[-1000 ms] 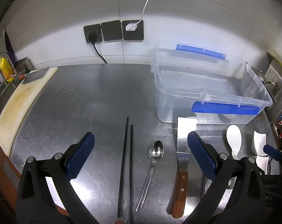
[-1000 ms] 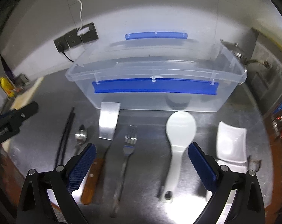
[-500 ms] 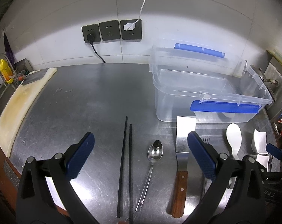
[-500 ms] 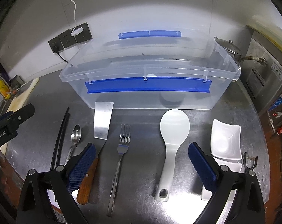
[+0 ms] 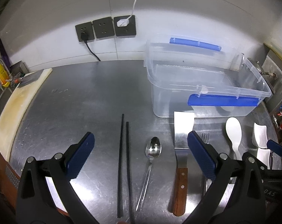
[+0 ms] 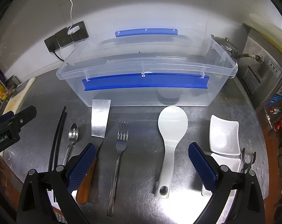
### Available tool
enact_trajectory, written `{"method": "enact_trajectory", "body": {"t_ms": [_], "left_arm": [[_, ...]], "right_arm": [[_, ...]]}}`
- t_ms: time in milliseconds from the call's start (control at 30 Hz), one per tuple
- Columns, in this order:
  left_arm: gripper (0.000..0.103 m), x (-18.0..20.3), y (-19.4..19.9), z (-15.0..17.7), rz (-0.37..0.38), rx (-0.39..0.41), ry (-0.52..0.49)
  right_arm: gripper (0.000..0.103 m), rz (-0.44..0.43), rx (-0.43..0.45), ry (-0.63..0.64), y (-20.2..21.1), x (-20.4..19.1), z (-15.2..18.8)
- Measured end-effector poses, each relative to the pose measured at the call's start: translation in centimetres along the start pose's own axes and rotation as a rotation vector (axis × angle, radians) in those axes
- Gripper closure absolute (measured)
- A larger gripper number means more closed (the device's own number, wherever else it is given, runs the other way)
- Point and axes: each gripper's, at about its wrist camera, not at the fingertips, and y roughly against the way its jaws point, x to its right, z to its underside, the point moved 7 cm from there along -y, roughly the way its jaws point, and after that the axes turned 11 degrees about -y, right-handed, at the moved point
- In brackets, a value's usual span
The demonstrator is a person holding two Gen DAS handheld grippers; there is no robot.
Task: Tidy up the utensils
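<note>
A row of utensils lies on the steel counter before a clear plastic bin with blue clips. From left: black chopsticks, a metal spoon, a wooden-handled spatula, a fork, a white rice paddle. My left gripper is open and empty, hovering above the chopsticks and spoon. My right gripper is open and empty, above the fork and paddle handle. The bin also shows in the left wrist view.
Two white square dishes sit at the right by the counter edge. A cutting board lies along the left edge. Wall sockets with a black cord and a white cable are behind. A metal appliance stands at the far right.
The right gripper has pulled back and risen slightly, so the utensils and bin look smaller and farther. The left gripper has barely moved. Nothing was taken hold of.
</note>
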Motion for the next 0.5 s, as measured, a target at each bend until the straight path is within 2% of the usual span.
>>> {"method": "enact_trajectory", "body": {"t_ms": [200,500], "left_arm": [[0.007,0.4,-0.4,-0.2,0.023,0.002,-0.021],[0.007,1.5,-1.2,-0.4,0.067,-0.011,-0.057]], "right_arm": [[0.005,0.037,-0.007,-0.014,-0.2,0.4,0.2],[0.005,0.033,-0.023,-0.055,-0.3,0.5,0.7]]}}
